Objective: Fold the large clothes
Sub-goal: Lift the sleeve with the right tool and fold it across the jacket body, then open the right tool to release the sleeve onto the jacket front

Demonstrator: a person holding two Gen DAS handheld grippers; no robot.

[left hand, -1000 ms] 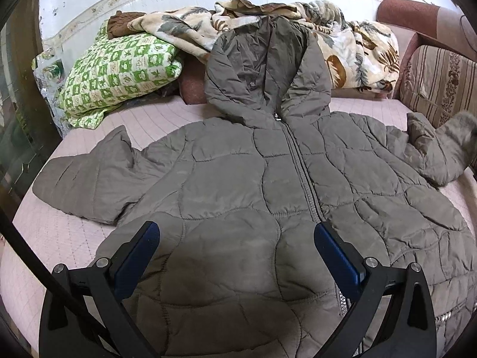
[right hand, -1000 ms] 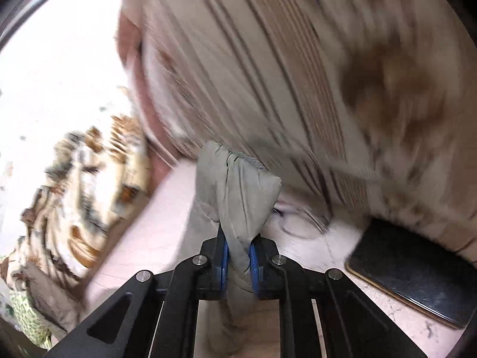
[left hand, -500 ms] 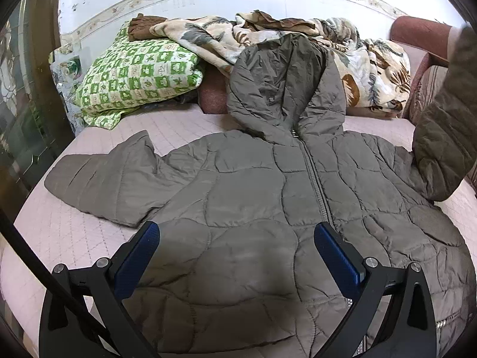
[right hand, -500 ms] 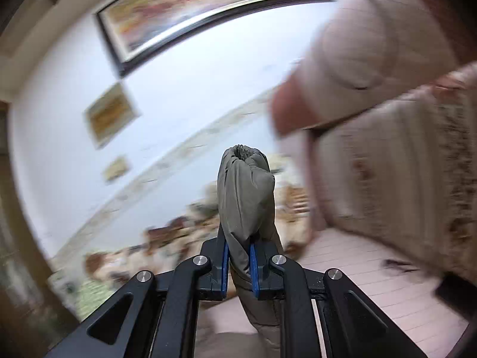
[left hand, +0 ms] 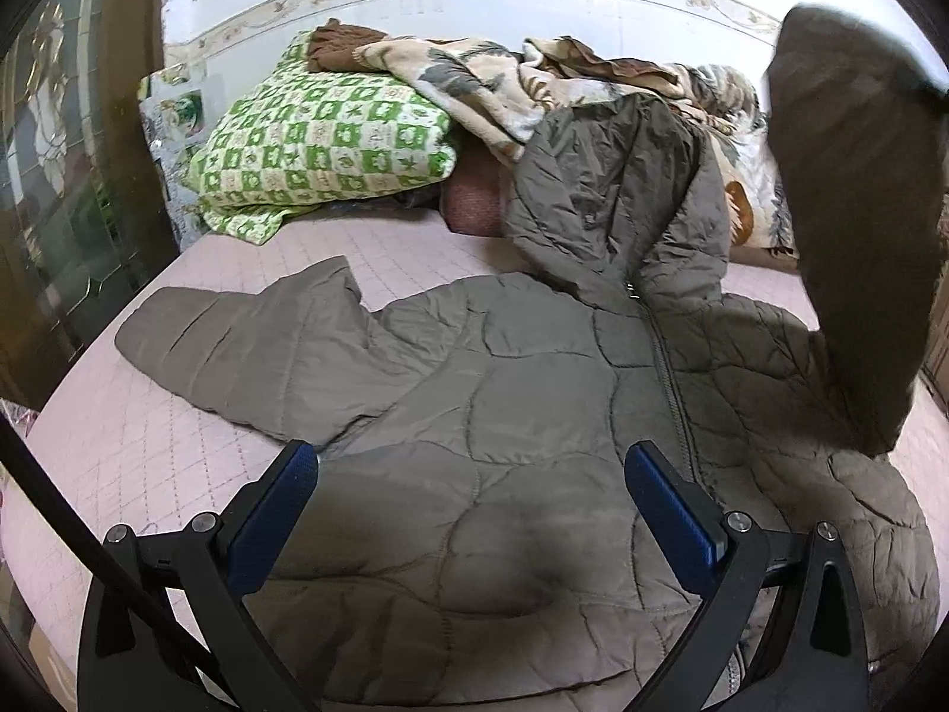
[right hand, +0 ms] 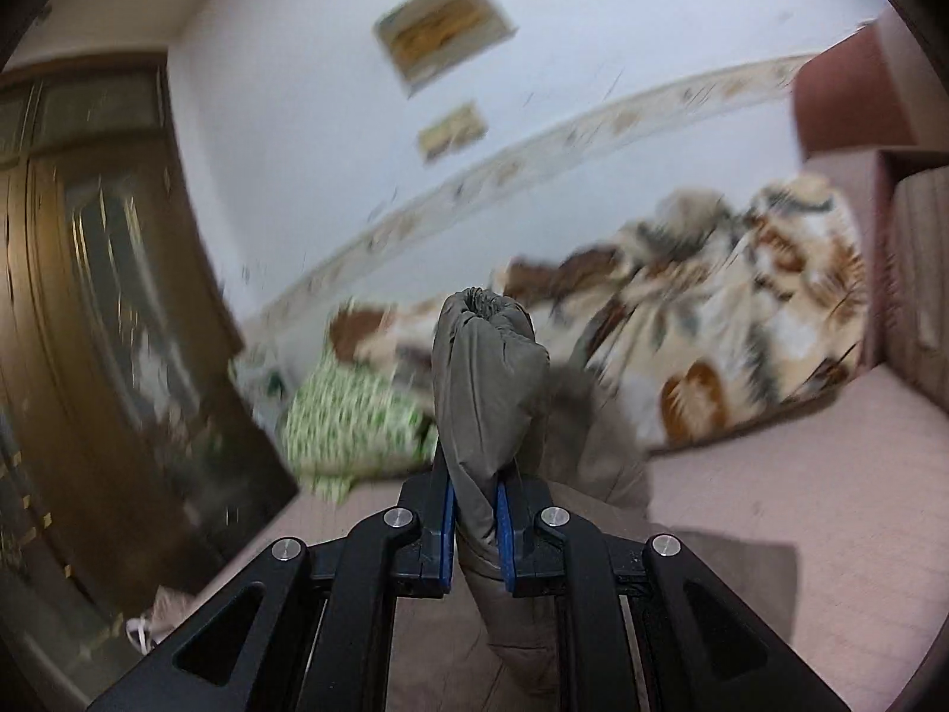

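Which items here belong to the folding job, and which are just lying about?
Job:
- jacket
- its lifted sleeve, clamped in the right tool
- open left tool

Lying about:
- green checked pillow
- leaf-print blanket
- wall pictures

Legible text: none found | labels, brands: none readable | numbers, signs: none | wall pictures (right hand: 443, 29): blurred, nothing could be read | bag (left hand: 178, 104) by pillow: print too small to read

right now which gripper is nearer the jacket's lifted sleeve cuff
Right. The right gripper is shut on the sleeve cuff, holding it raised; the left gripper hovers open over the jacket's lower front, apart from it.
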